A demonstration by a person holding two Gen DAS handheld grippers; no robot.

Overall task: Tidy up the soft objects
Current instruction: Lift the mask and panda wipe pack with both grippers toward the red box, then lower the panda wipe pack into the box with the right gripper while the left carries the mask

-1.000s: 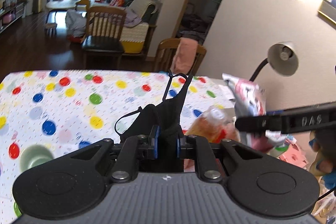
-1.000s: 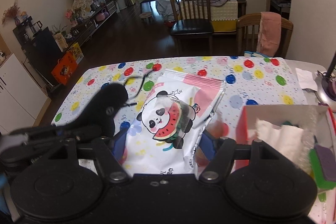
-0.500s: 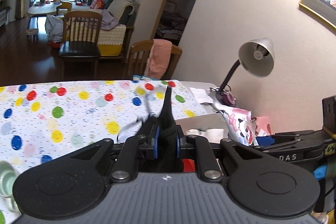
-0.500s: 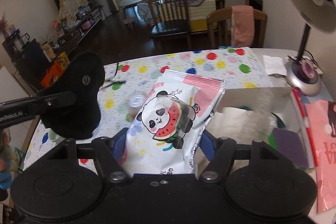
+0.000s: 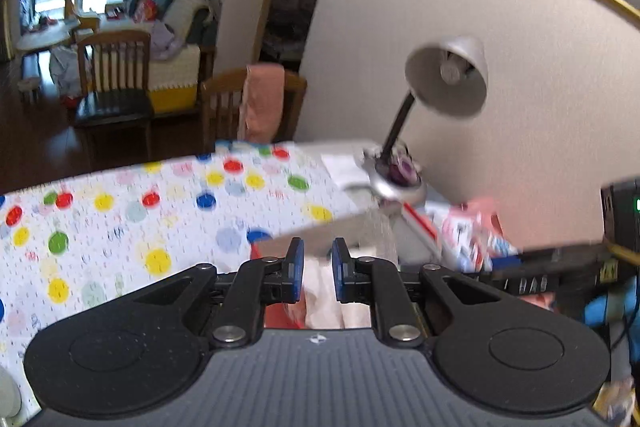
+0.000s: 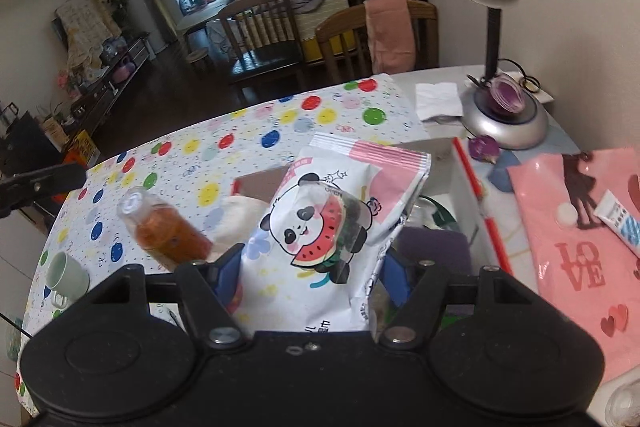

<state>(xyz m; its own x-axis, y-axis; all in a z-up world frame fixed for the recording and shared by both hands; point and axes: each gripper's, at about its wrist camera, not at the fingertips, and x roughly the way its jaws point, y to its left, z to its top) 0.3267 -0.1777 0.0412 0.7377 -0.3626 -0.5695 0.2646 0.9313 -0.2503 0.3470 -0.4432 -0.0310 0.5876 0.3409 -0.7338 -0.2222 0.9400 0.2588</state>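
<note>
The right hand-held gripper (image 6: 312, 267) is clamped on a panda-print packet (image 6: 320, 227), held above the open box (image 6: 464, 195) on the bench (image 6: 248, 147). The left hand-held gripper (image 5: 318, 269) hovers over the same box, its blue pads (image 5: 297, 267) slightly apart and gripping nothing.

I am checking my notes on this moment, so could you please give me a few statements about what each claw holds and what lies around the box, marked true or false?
1. The right claw grips a panda wipes pack. True.
2. The left claw holds a black cloth. False: its jaws stand slightly apart with nothing between them.
3. The bottle of orange liquid stands upright. False: it is tilted, its cap toward the upper left.
4. A green mug sits on the dotted tablecloth. True.
5. The desk lamp stands left of the bottle. False: it stands far right, beyond the cardboard box.
</note>
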